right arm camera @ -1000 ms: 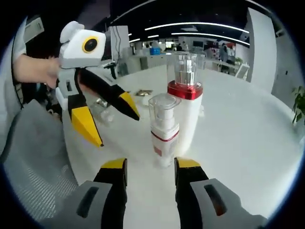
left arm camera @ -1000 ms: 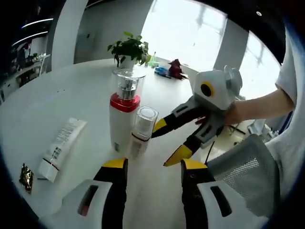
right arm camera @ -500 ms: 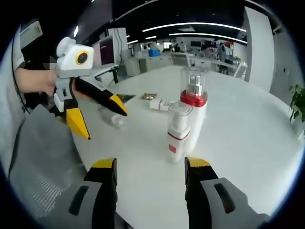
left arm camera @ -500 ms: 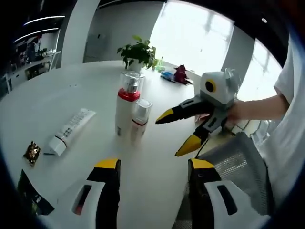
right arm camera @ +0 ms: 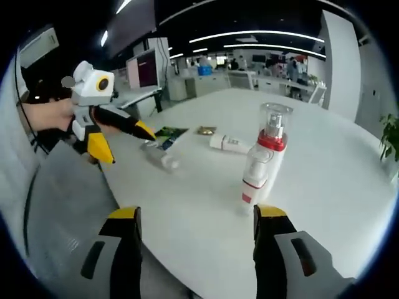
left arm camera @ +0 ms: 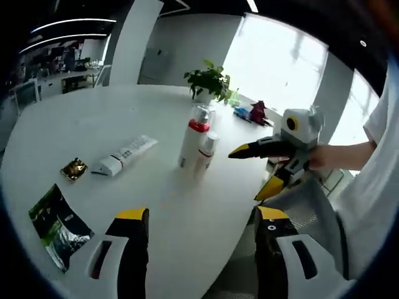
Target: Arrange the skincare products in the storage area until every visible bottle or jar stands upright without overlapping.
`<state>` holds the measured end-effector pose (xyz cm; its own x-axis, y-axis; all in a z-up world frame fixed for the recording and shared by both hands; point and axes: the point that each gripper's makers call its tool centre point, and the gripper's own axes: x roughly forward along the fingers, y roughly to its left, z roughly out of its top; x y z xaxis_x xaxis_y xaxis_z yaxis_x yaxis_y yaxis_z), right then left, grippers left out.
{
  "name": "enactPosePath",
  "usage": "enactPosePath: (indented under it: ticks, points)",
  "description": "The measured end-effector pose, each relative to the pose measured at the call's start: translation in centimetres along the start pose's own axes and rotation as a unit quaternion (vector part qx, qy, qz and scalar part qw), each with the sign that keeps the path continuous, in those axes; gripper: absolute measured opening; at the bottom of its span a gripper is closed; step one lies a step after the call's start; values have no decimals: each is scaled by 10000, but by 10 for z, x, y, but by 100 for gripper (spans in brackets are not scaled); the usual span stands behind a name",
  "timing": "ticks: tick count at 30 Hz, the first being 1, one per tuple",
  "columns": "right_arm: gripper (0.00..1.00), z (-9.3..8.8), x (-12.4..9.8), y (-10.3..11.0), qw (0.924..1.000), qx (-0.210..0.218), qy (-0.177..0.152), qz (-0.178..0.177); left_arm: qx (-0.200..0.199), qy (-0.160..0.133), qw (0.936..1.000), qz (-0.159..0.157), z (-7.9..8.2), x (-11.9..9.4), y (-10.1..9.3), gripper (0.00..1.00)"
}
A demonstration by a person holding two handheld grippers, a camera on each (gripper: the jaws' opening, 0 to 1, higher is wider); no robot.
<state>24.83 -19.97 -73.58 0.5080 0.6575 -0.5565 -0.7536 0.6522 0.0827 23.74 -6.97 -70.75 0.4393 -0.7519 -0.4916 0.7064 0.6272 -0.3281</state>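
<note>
Pump bottles (left arm camera: 197, 145) (right arm camera: 263, 163) are left upright, touching, near the tabletop (left arm camera: 75, 124) edge; both tools (left arm camera: 198, 219) (right arm camera: 194, 216), withdrawn, are held released, while a tube (left arm camera: 124, 155) lies flat.

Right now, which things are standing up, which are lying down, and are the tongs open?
Tall pump bottle: upright.
Small pump bottle: upright, beside the tall one.
White tube: lying flat.
Green sachet: lying flat.
Left tongs: open, empty.
Right tongs: open, empty.

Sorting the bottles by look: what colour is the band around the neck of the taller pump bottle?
Red, on a white tall pump bottle with a clear cap; clearest in the right gripper view.
</note>
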Motion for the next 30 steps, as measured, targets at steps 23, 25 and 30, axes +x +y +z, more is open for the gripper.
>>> enactPosePath:
  ticks: [23, 25, 30]
  points:
    - [85, 6, -1, 48, 9994, 202, 10, 292, -497, -359, 9944, 858, -38, -82, 10, 79]
    - [86, 10, -4, 50, 9991, 304, -69, 301, -663, -427, 9922, 962, -39, -85, 10, 84]
    - [89, 15, -7, 54, 9989, 316, -188, 283, -786, -573, 9893, 1091, -41, -99, 14, 93]
